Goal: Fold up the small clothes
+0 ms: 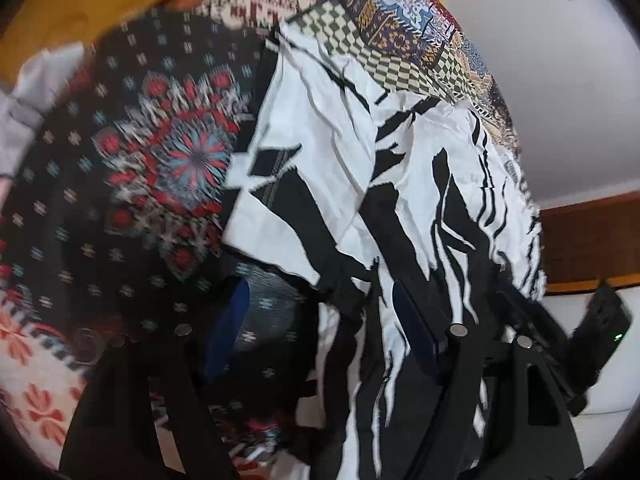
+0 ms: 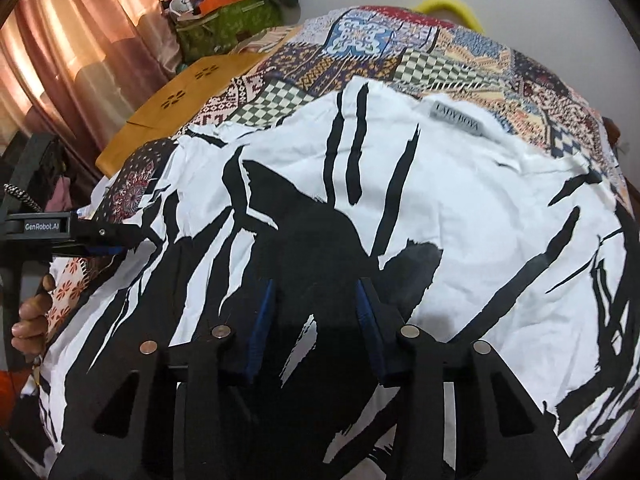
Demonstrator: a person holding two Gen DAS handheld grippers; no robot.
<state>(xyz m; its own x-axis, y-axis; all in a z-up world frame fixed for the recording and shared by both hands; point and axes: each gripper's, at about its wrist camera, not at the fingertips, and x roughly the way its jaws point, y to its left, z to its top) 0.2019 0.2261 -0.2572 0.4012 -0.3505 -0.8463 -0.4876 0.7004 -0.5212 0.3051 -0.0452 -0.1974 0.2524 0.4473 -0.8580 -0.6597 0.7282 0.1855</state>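
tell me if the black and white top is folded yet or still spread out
Mostly spread: the black and white top lies open across the patchwork bedspread, neck label showing. Only its left edge is lifted.

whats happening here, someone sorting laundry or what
A person is folding clothes with a handheld gripper in each hand. A white garment with black brush-stroke print lies spread over a patchwork bedcover. The right gripper hovers over its near part with jaws open, holding nothing. The left gripper reaches in at the garment's left edge; whether its jaws have closed on the cloth is not clear. A dark floral-print cloth lies beside the garment. No fold is visible yet.
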